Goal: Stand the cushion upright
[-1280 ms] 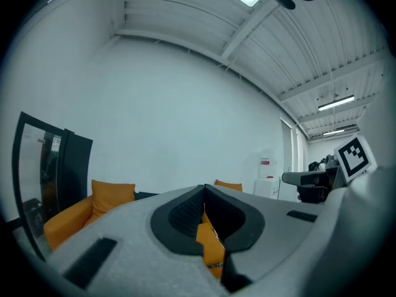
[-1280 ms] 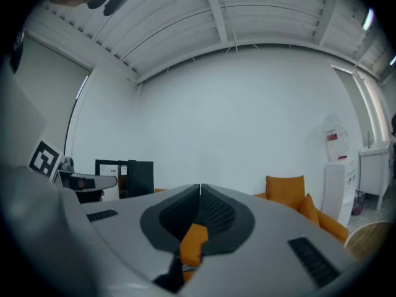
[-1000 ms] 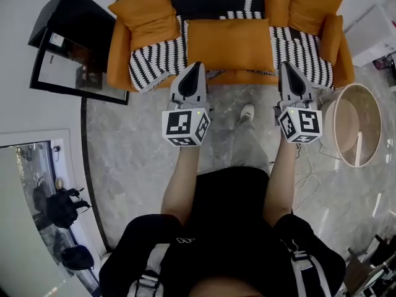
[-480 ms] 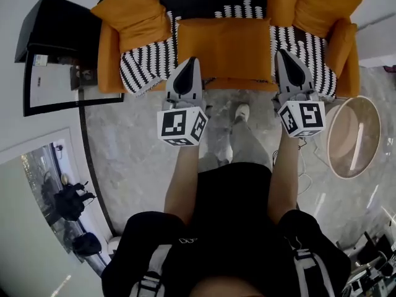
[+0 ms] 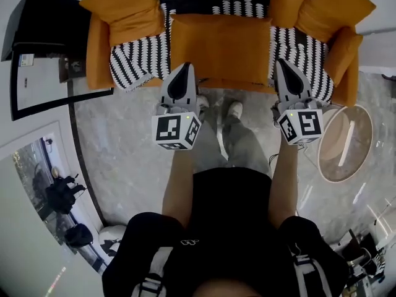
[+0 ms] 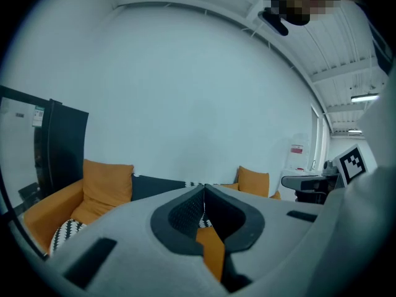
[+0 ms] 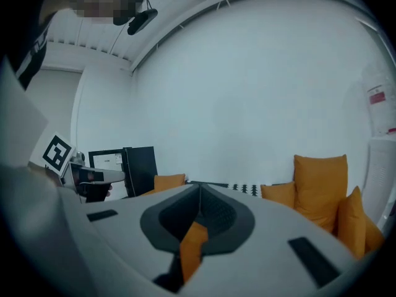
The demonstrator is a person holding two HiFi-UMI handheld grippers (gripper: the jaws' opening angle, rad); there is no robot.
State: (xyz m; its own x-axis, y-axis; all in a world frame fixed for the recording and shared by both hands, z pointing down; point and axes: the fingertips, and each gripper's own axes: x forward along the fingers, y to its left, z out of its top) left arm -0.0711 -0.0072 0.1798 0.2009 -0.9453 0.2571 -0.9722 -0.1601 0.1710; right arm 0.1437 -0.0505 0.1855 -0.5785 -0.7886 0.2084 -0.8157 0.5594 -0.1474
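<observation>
Starting at the left edge of the head view, a black cabinet (image 5: 43, 17) stands against the wall beside the orange sofa (image 5: 98, 48). A black-and-white striped throw (image 5: 139, 57) is spread over the sofa's seat.

The left claw (image 5: 187, 67) is held in front of the seat edge, just short of the cushion's left front corner. Its jaws are pressed fully together with nothing between them. Its own camera shows only orange fabric through the gap below the closed tips.

The cushion (image 5: 219, 48), large and orange, lies flat on the middle of the seat, its front edge along the sofa's front edge. It is not upright, so the task's one step is not yet done.

The right claw (image 5: 279, 62) mirrors the left near the cushion's right front corner. Its jaws are likewise closed tight and empty, and I cannot tell from above whether either tip touches the fabric. Smaller orange pillows (image 5: 334, 8) lean at the sofa's right end.

By my reading this is the approach only. What is left is getting hold of or under the cushion, tipping it up and leaning it against the backrest.
</observation>
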